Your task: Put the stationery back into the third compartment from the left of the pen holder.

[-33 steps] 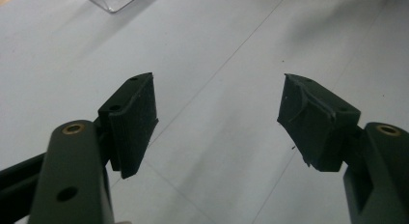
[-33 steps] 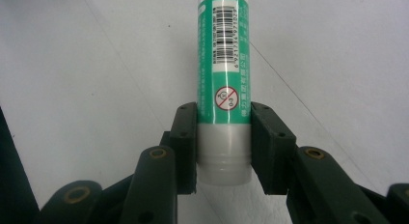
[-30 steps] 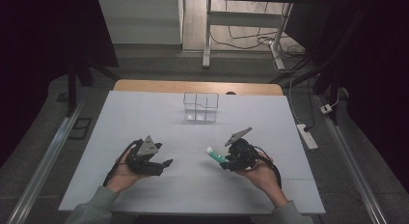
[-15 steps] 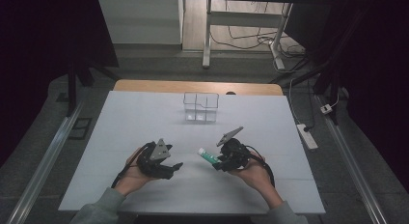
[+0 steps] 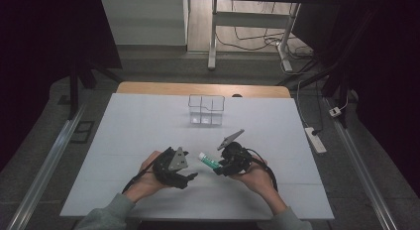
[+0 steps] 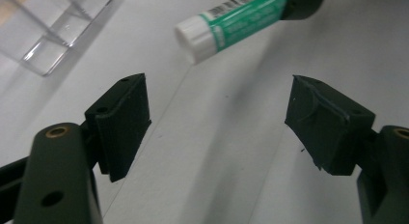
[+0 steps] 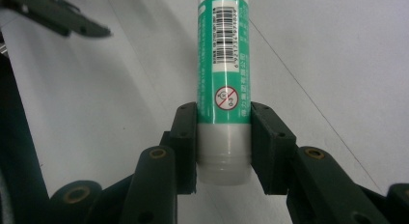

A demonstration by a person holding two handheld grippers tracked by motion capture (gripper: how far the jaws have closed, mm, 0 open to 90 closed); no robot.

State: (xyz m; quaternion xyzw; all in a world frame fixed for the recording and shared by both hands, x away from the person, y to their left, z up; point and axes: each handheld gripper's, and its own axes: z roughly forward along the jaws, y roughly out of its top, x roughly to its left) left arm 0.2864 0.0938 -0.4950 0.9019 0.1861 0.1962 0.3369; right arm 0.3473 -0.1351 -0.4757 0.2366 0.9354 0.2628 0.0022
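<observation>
A green and white glue stick (image 7: 223, 79) is clamped near its grey base between the jaws of my right gripper (image 7: 224, 142), which is shut on it. From above, the glue stick (image 5: 208, 160) sticks out leftward from the right gripper (image 5: 220, 166) near the table's front. My left gripper (image 5: 190, 176) sits just left of it, open with nothing between its jaws. In the left gripper view the white cap of the glue stick (image 6: 231, 19) lies beyond the left gripper (image 6: 217, 118), apart from it.
A clear plastic compartment box (image 5: 206, 110) stands at the middle back of the white table (image 5: 133, 131); a corner of the box (image 6: 58, 26) is at top left. A power strip (image 5: 315, 140) lies off the table's right edge.
Both hands have drawn closer together near the table's front. The right gripper has carried the glue stick leftward; the left gripper has moved right toward its cap.
</observation>
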